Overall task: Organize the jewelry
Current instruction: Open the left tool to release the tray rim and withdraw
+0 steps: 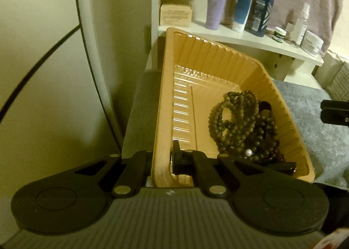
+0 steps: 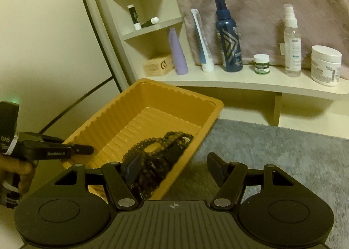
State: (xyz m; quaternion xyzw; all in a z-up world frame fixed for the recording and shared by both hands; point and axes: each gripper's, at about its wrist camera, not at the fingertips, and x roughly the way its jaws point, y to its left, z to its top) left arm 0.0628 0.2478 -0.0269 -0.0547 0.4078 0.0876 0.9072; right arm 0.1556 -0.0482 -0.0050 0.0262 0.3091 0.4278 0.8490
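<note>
An orange ribbed plastic tray [image 1: 168, 87] holds a heap of dark beaded necklaces [image 1: 242, 122] with one white pearl [image 1: 248, 152]. My left gripper [image 1: 162, 161] is shut on the tray's near left wall and holds it tilted. In the right wrist view the tray [image 2: 209, 116] sits to the left with the necklaces [image 2: 157, 151] inside, and the left gripper [image 2: 82, 149] clamps its left rim. My right gripper [image 2: 173, 168] is open and empty, its left finger [image 2: 133, 168] over the tray, its right finger over the grey mat.
A grey mat [image 2: 272, 153] covers the table. A white shelf [image 2: 240, 82] behind carries bottles, tubes and jars, including a blue spray bottle [image 2: 229, 39] and a white tub [image 2: 325, 65]. A pink fabric hangs behind. A wall stands left.
</note>
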